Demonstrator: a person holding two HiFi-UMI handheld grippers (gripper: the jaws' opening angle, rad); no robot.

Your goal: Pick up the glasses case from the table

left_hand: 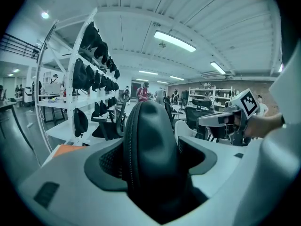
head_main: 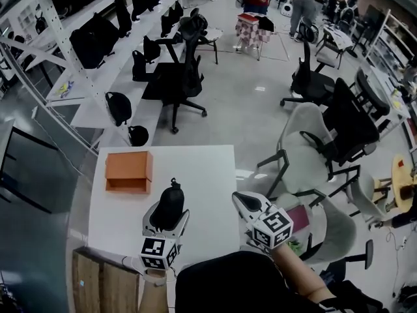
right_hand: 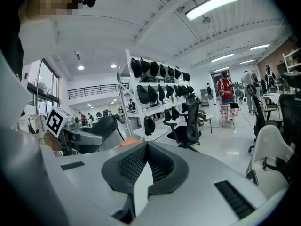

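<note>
The glasses case (head_main: 171, 197) is black with a zip down its side, and it stands on end between the jaws of my left gripper (head_main: 167, 215), which is shut on it over the near part of the white table (head_main: 202, 171). In the left gripper view the case (left_hand: 150, 154) fills the gap between the dark pads (left_hand: 106, 161). My right gripper (head_main: 242, 199) is beside it, near the table's right edge. Its jaws (right_hand: 146, 166) are shut with nothing in them. From there the left gripper and case (right_hand: 96, 128) show at the left.
An orange box (head_main: 129, 170) lies on the table's far left part. A wooden panel (head_main: 104, 282) stands at the near left corner. Pale and black office chairs (head_main: 306, 145) crowd the right. Shelves of black bags (head_main: 98, 38) run along the left, and people stand far back.
</note>
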